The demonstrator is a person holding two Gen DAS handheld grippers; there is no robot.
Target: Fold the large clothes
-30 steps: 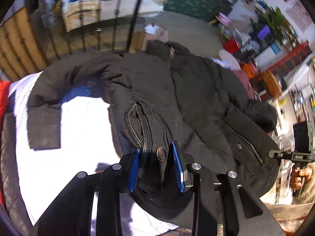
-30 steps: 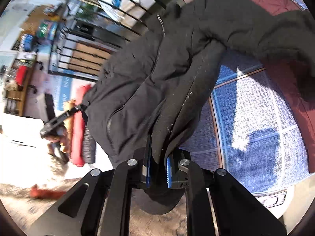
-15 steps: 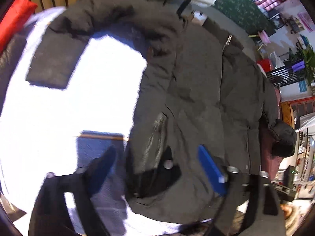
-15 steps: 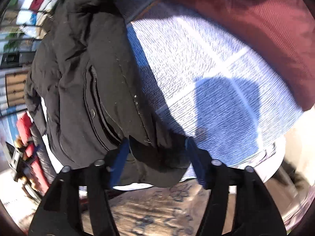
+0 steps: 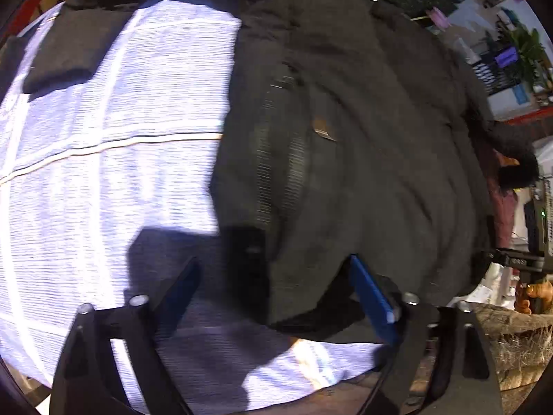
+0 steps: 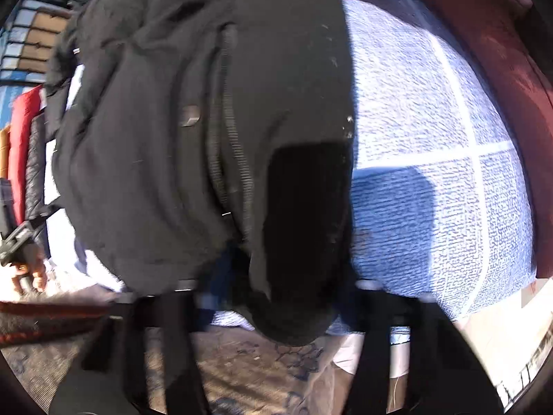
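Observation:
A large black padded jacket (image 5: 363, 138) lies on a blue-and-white checked bed cover (image 5: 114, 145). Its zipper runs down the middle, and one sleeve (image 5: 65, 45) stretches off to the far left. My left gripper (image 5: 276, 276) is open, its blue pads (image 5: 371, 297) wide apart on either side of the jacket's bottom hem. In the right wrist view the jacket (image 6: 207, 121) fills the left and centre. My right gripper (image 6: 280, 297) is open, and the hem hangs loose between its blurred fingers.
A dark red blanket (image 6: 501, 52) lies along the right edge of the bed cover (image 6: 432, 180). A patterned rug (image 6: 259, 373) covers the floor below the bed edge. Red and grey clothes (image 6: 24, 159) are piled at the left. Shelves and plants (image 5: 508, 58) stand beyond the bed.
Both grippers were shut on the jacket's hem one second ago. Both have opened and let the hem drop onto the bed, and both have moved closer to the jacket.

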